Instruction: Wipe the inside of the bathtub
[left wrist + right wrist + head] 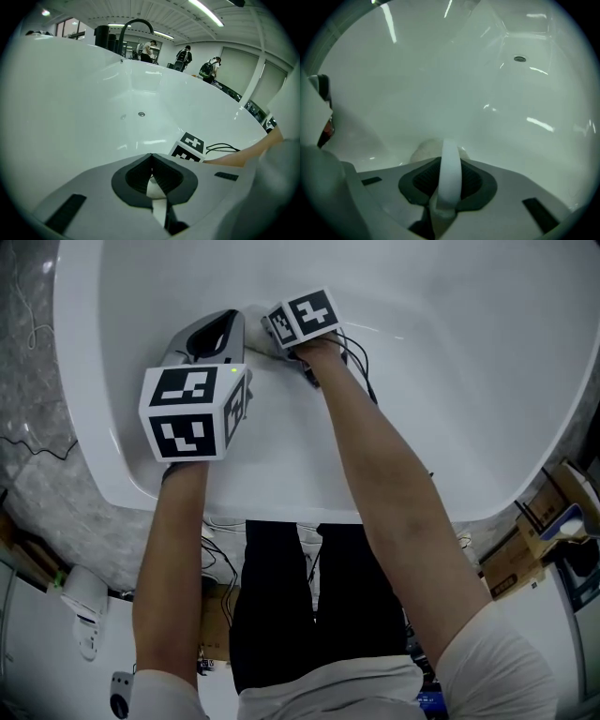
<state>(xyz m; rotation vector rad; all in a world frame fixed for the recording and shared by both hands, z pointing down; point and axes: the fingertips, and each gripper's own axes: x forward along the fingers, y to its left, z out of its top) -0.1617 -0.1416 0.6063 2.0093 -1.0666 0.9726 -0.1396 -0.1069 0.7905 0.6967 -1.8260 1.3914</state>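
Glossy white bathtub point(422, 381), 2 grippers inside near its near wall, left gripper point(151, 155) with jaws pressed together on nothing, right gripper point(449, 161) clamped on the white looped strap point(450, 178) of a pale rounded wiping pad point(423, 150) against the tub surface.

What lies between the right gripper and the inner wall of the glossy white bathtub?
In the right gripper view, a white strip is clamped in the right gripper, with a pale wad beyond it on the bathtub wall.
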